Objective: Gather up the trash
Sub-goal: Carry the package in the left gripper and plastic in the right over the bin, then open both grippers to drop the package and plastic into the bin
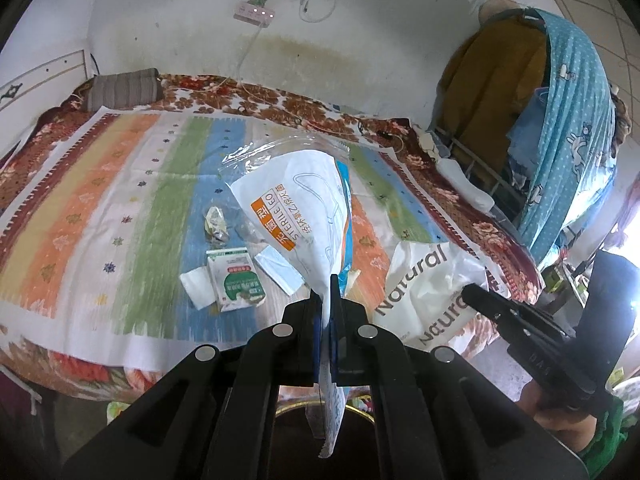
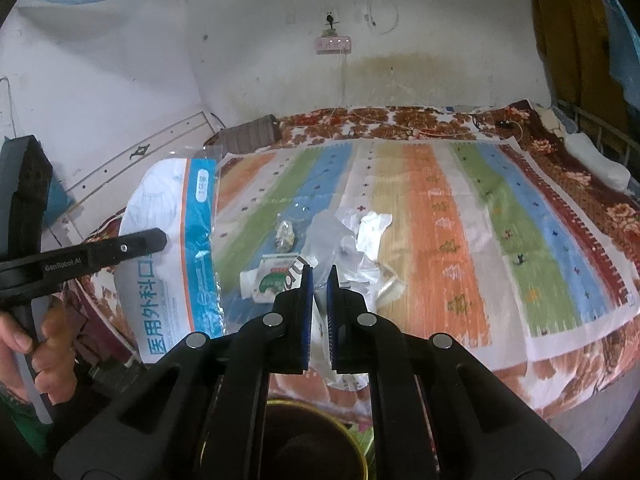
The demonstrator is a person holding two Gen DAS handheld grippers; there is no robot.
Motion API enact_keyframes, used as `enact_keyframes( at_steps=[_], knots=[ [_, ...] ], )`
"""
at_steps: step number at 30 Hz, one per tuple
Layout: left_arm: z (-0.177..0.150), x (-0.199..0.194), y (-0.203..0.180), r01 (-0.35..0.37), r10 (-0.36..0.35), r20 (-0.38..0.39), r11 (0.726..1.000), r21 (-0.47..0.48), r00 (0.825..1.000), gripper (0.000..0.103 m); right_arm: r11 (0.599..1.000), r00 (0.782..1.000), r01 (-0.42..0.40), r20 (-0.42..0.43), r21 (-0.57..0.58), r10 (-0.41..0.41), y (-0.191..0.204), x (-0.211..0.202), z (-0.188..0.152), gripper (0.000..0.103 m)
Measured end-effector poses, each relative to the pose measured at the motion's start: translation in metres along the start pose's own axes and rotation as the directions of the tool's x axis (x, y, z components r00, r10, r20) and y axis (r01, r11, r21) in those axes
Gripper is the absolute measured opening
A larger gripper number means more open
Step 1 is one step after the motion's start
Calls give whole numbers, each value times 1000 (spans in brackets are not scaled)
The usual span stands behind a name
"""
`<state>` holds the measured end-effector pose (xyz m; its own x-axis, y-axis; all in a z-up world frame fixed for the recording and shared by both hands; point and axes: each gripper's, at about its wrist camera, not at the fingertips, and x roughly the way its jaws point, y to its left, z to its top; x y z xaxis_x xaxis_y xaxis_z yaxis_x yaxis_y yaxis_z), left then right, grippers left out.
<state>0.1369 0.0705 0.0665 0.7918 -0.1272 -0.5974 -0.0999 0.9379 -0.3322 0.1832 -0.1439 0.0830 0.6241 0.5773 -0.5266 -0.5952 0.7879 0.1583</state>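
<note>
Left tongs (image 1: 330, 300) shut tight on a white and blue mask packet (image 1: 304, 208), lifted up above the near edge of the bed (image 1: 60, 208). Right tongs (image 2: 319, 280) pinched on the edge of a white plastic bag (image 1: 432, 284), held up at the near right side of the bed. Same packet seen big at the left in the right camera (image 2: 176, 264). More trash lying on the striped cloth (image 1: 160, 184): a small green and white box (image 1: 236, 280), a white tissue (image 1: 198, 288) touching its left side, a blue face mask (image 1: 278, 270) just right of the box, a crumpled wrapper (image 1: 216, 224) farther back. Round dark bin (image 2: 316, 448) down below, near the bed edge.
</note>
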Motion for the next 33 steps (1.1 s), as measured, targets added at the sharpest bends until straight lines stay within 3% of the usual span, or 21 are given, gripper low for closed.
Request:
enact_keyframes(
  at_steps=[10, 21, 26, 33],
  knots=[
    [-27, -15, -9, -24, 24, 7, 999, 27, 1000, 2, 1000, 999, -11, -43, 8, 11, 6, -16, -34, 6],
    [-71, -10, -10, -90, 89, -88, 996, -5, 992, 2, 1000, 990, -15, -137, -2, 14, 17, -16, -72, 6],
    [-88, -7, -12, -137, 135, -126, 991, -3, 983, 2, 1000, 983, -12, -184, 7, 13, 17, -12, -85, 5],
    [-118, 9, -12, -189, 181, -236, 982, -15, 955, 2, 1000, 966, 7, -256, -23, -13, 29, -6, -107, 6]
  ],
)
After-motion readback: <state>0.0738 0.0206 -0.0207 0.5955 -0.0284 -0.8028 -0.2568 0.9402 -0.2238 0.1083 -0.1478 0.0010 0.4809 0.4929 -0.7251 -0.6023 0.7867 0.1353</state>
